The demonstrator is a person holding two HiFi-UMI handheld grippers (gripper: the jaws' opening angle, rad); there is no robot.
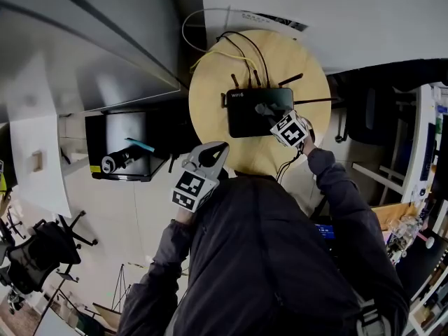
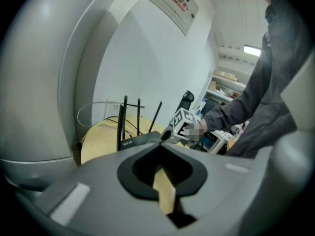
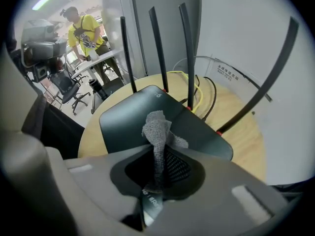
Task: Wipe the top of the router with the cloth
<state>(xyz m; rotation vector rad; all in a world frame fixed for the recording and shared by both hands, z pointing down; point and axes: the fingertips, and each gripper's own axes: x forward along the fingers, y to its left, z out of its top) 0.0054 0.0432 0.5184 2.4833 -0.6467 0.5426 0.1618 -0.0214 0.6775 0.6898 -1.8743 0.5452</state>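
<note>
The black router lies flat on a round wooden table, its several antennas standing up at the back. My right gripper is over the router's right half and shut on a crumpled grey cloth. The cloth sticks out past the jaws, just above or on the router's top; I cannot tell whether it touches. The left gripper is held back at the table's near edge, short of the router. Its jaws look shut with nothing held.
Yellow and black cables run from the router's back toward the wall. A dark shelf unit with a bottle stands left of the table. In the right gripper view a person in a yellow shirt stands by desks and office chairs.
</note>
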